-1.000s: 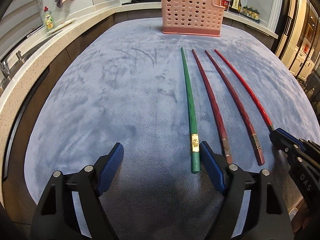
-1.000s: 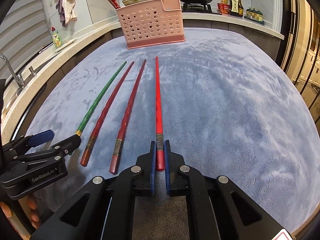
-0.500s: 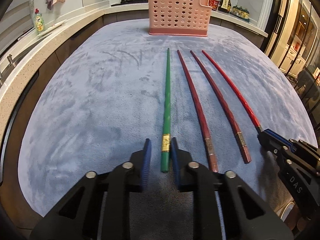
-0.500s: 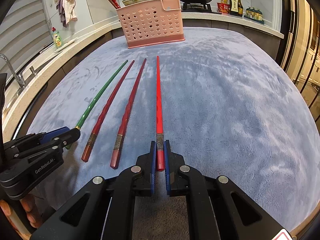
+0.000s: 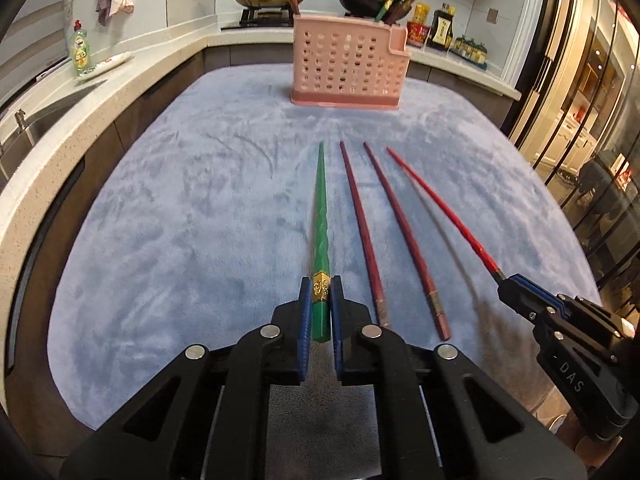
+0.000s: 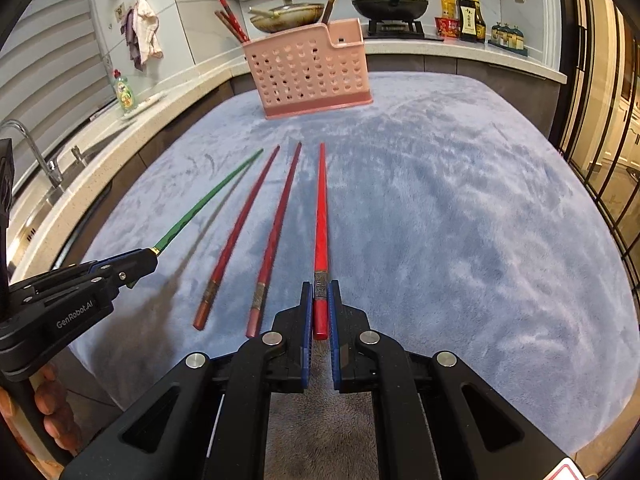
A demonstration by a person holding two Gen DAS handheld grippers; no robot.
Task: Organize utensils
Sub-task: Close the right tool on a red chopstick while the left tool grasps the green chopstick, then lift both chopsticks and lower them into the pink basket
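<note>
four chopsticks were lying flat on the blue cloth (image 5: 180, 208) a second ago; two are now raised at their near ends, casting shadows. at the cloth's far edge the pink basket (image 5: 348, 64) stands unmoved, other sticks already in it. the left gripper (image 5: 320, 312), spread wide a second ago, is now pressed onto the green chopstick (image 5: 320, 216) at its gold band. the right gripper (image 6: 320, 312) is kept pinched on the bright red chopstick (image 6: 321, 208). two dark red chopsticks (image 5: 384, 220) are left lying between them. both picks seem made, so carrying to the basket is judged next.
</note>
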